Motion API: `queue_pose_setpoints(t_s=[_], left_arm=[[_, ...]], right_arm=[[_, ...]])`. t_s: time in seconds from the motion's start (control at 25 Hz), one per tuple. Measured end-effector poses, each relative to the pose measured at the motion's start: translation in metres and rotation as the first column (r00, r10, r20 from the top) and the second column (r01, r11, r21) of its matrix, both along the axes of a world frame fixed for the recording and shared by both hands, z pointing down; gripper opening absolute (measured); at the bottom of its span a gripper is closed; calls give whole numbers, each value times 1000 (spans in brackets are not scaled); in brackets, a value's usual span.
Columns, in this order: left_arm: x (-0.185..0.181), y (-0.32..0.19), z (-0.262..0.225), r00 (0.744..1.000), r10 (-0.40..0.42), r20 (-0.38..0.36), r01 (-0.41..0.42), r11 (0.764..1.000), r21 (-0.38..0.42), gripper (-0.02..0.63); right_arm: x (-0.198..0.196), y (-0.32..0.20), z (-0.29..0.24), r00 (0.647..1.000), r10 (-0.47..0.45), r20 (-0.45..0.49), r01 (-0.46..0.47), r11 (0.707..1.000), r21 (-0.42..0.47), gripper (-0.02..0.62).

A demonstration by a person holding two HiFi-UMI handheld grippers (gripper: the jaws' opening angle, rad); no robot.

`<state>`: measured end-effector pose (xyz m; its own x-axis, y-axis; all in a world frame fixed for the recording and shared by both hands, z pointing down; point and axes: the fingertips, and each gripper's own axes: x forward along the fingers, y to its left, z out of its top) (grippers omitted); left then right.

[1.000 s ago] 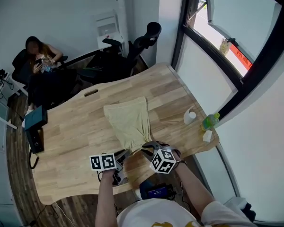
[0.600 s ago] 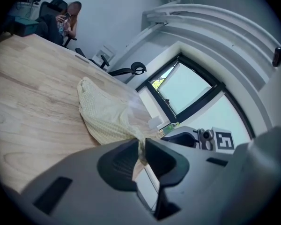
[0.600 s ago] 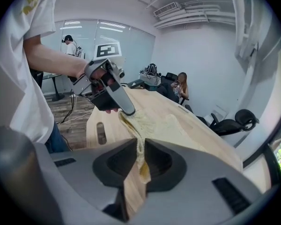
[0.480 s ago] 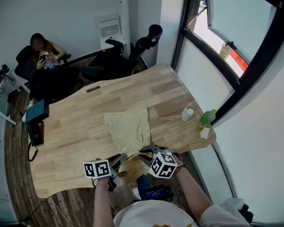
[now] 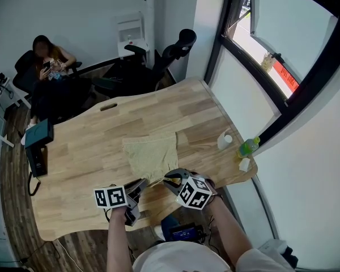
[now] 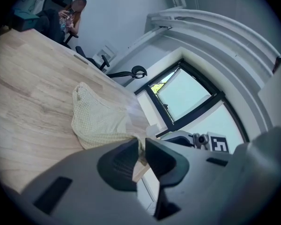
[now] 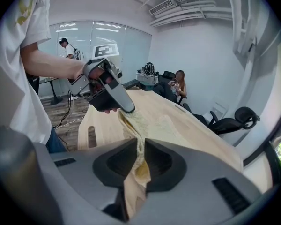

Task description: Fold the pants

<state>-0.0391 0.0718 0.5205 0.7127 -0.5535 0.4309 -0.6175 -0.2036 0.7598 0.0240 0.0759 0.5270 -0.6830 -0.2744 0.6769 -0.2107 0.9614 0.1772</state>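
The pale yellow pants (image 5: 152,154) lie on the wooden table (image 5: 79,152), with the near end raised at the table's front edge. The left gripper (image 6: 141,152) and the right gripper (image 7: 140,159) each pinch this end.

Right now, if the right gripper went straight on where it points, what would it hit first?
Probably the pants the right gripper grips, stretched ahead, then the table; the left gripper sits just left of that line, depth unclear.
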Motion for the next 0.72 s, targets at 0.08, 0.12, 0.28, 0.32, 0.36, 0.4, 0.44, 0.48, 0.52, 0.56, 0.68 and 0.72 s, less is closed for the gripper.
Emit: queue_pose_setpoints(t_s=[0.08, 0.12, 0.28, 0.32, 0.36, 0.4, 0.44, 0.48, 0.52, 0.56, 0.68, 0.72], left_arm=[[-2, -11, 0, 1000, 2, -5, -2, 1000, -1, 52], [-3, -17, 0, 1000, 3, -6, -3, 1000, -2, 52], [-9, -45, 3, 1000, 0, -14, 0, 1000, -12, 52], [-11, -53, 4, 1000, -1, -13, 0, 1000, -17, 52], [-13, -60, 5, 1000, -1, -11, 0, 1000, -22, 52], [-15, -68, 7, 1000, 0, -9, 0, 1000, -27, 52], [-17, -76, 7, 1000, 0, -8, -1, 1000, -31, 52], [-18, -85, 7, 1000, 1, -8, -2, 999, -34, 52], [-19, -93, 7, 1000, 2, -10, -2, 999, -36, 52], [-20, -101, 7, 1000, 1, -13, -2, 999, -37, 51], [-26, -125, 11, 1000, -9, -23, 8, 999, -45, 52], [-27, -133, 13, 999, -16, -28, 15, 999, -50, 52]], right_arm=[[-2, -11, 0, 1000, 5, -1, -5, 1000, -2, 51], [-3, -17, 0, 1000, 6, -3, -6, 1000, -2, 51], [-10, -48, 3, 1000, 12, 0, -12, 1000, -12, 51], [-12, -56, 4, 1000, 12, 1, -12, 1000, -17, 51], [-14, -64, 5, 1000, 11, 0, -11, 1000, -21, 51], [-17, -73, 7, 1000, 10, -1, -11, 1000, -25, 51], [-19, -81, 8, 1000, 10, -3, -10, 1000, -28, 51], [-20, -90, 8, 1000, 11, -3, -11, 999, -31, 51], [-21, -99, 9, 1000, 14, -1, -14, 999, -34, 51], [-23, -108, 10, 1000, 19, 3, -19, 999, -38, 51], [-29, -133, 14, 999, 42, 23, -41, 998, -48, 51], [-30, -142, 17, 998, 53, 30, -51, 997, -52, 51]])
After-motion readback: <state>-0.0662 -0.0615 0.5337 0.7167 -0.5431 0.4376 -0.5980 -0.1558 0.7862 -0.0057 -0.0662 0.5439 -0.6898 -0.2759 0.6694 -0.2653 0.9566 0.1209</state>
